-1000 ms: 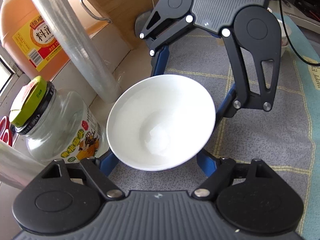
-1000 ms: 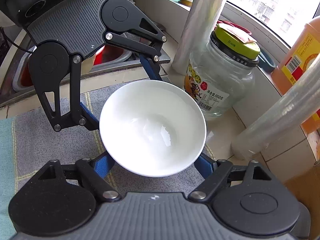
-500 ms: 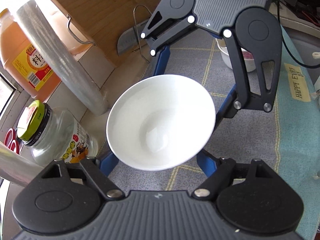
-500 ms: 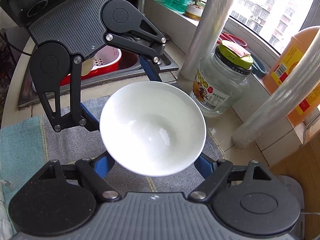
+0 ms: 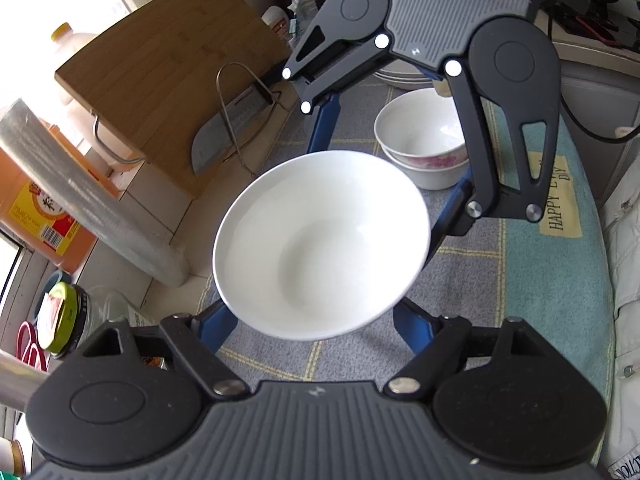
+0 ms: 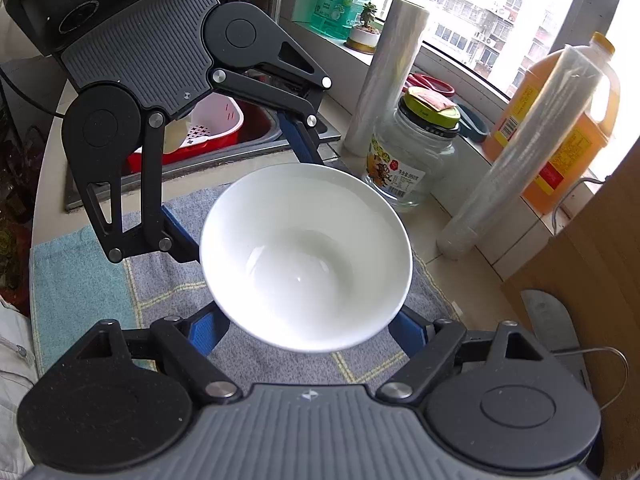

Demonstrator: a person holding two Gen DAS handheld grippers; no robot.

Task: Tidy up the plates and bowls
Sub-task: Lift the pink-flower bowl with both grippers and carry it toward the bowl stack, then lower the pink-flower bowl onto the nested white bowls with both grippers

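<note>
A plain white bowl [image 5: 320,244] hangs in the air above a grey and blue towel [image 5: 540,280], gripped from opposite sides by both grippers. My left gripper [image 5: 312,316] is shut on the near rim in the left wrist view, and my right gripper [image 5: 384,192] clamps the far rim. In the right wrist view the same white bowl [image 6: 304,256] sits between my right gripper [image 6: 308,328] and my left gripper [image 6: 240,196]. Two stacked bowls with a pink flower pattern [image 5: 424,148] stand on the towel beyond. A pile of plates [image 5: 400,74] lies behind them, mostly hidden.
A wooden cutting board [image 5: 168,80] and a knife [image 5: 224,136] lean at the left. A cling film roll [image 5: 88,208], a glass jar [image 6: 416,156] and an orange bottle [image 6: 560,136] line the window side. A sink with a red basket [image 6: 208,128] lies past the towel.
Both grippers have carried the white bowl upward and away from the jar and bottle. The stacked flowered bowls and plates have come into the left wrist view.
</note>
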